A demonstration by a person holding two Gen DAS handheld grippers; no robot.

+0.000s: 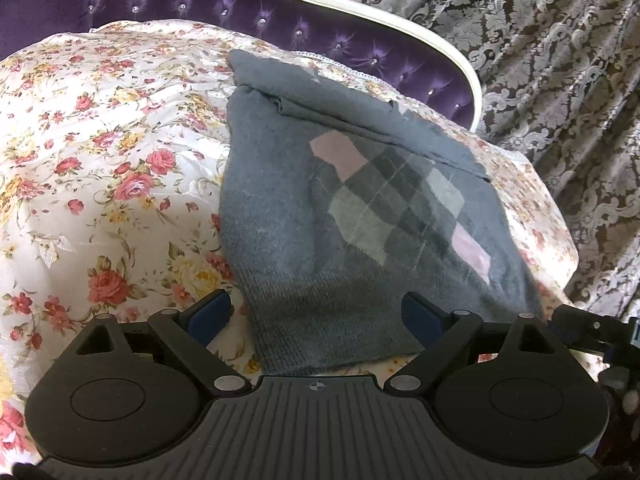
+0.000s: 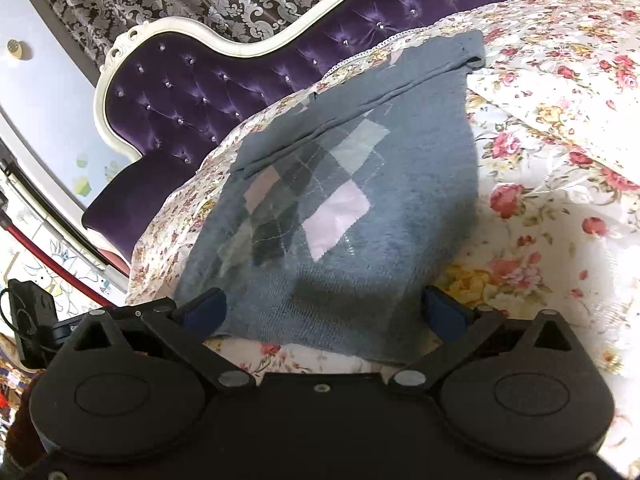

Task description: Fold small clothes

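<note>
A small grey knit sweater (image 1: 340, 208) with a pink, grey and dark argyle pattern lies flat on the floral bedspread (image 1: 100, 160), its far part folded over. My left gripper (image 1: 320, 314) is open, its blue-padded fingers (image 1: 210, 312) straddling the sweater's near ribbed hem. In the right wrist view the same sweater (image 2: 360, 208) lies ahead, and my right gripper (image 2: 324, 312) is open with its fingers (image 2: 444, 312) on either side of the hem. Neither gripper holds cloth.
A purple tufted headboard with a white frame (image 1: 360, 12) curves behind the bed, also in the right wrist view (image 2: 192, 92). Patterned curtains (image 1: 560, 80) hang beyond it. The bed's edge (image 2: 152, 248) drops off left of the sweater. A black device (image 2: 28, 320) sits at far left.
</note>
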